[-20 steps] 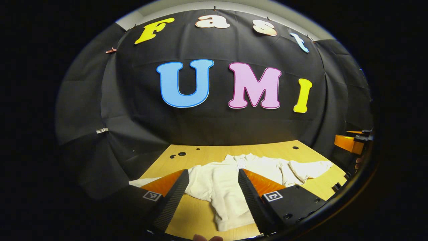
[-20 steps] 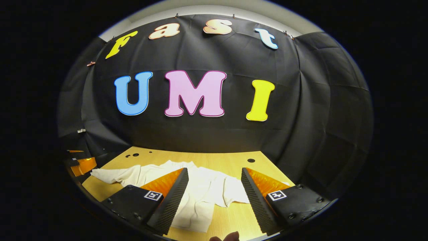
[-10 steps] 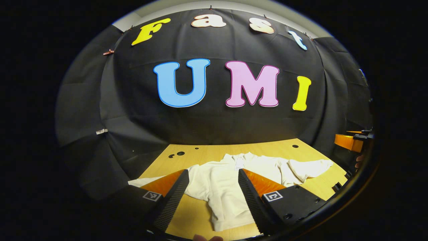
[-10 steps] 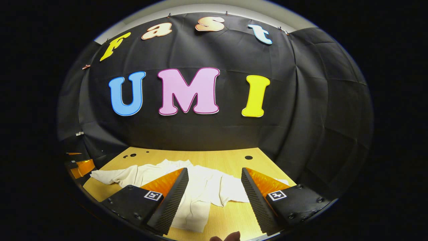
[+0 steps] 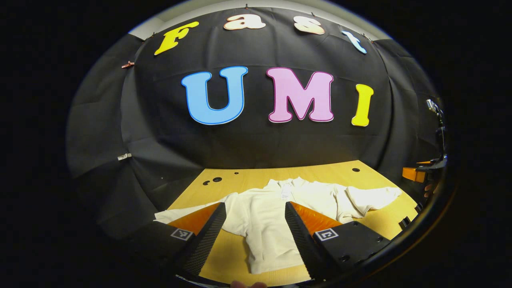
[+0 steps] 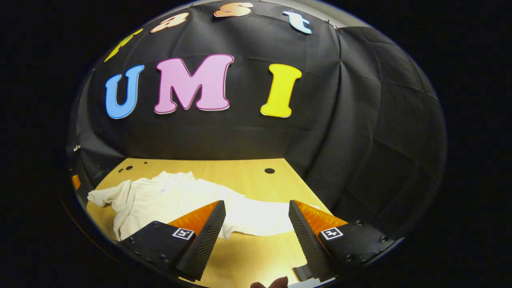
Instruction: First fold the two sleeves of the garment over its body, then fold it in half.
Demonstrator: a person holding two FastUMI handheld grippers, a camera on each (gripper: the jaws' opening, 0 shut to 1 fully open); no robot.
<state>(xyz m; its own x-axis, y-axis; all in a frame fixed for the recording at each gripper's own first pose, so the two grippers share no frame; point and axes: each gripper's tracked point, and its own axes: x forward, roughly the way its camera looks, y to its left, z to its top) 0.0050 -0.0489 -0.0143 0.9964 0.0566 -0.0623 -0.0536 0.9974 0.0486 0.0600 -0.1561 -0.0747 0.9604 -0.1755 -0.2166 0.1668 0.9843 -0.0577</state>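
A white long-sleeved garment (image 5: 264, 218) lies spread flat on the wooden table (image 5: 320, 171), collar toward the wall. In the left gripper view one sleeve (image 5: 176, 214) runs out to the left and the other sleeve (image 5: 372, 198) lies bunched to the right. My left gripper (image 5: 255, 206) hangs open above the garment's body, holding nothing. In the right gripper view the garment (image 6: 168, 196) lies to the left and a sleeve (image 6: 256, 218) reaches across between the fingers. My right gripper (image 6: 257, 204) is open above that sleeve, apart from it. The right gripper (image 5: 420, 173) also appears far right in the left gripper view.
The table (image 6: 240, 172) has small round holes (image 6: 269, 171) near its far edge, more at the back left (image 5: 212, 181). The black cloth wall stands close behind and at both sides. A person's fingertip (image 6: 274, 282) shows at the bottom edge.
The right gripper has swung to the right and tipped down, so the garment slid left in its view and the sleeve now lies between its fingers. The left gripper shifted only slightly.
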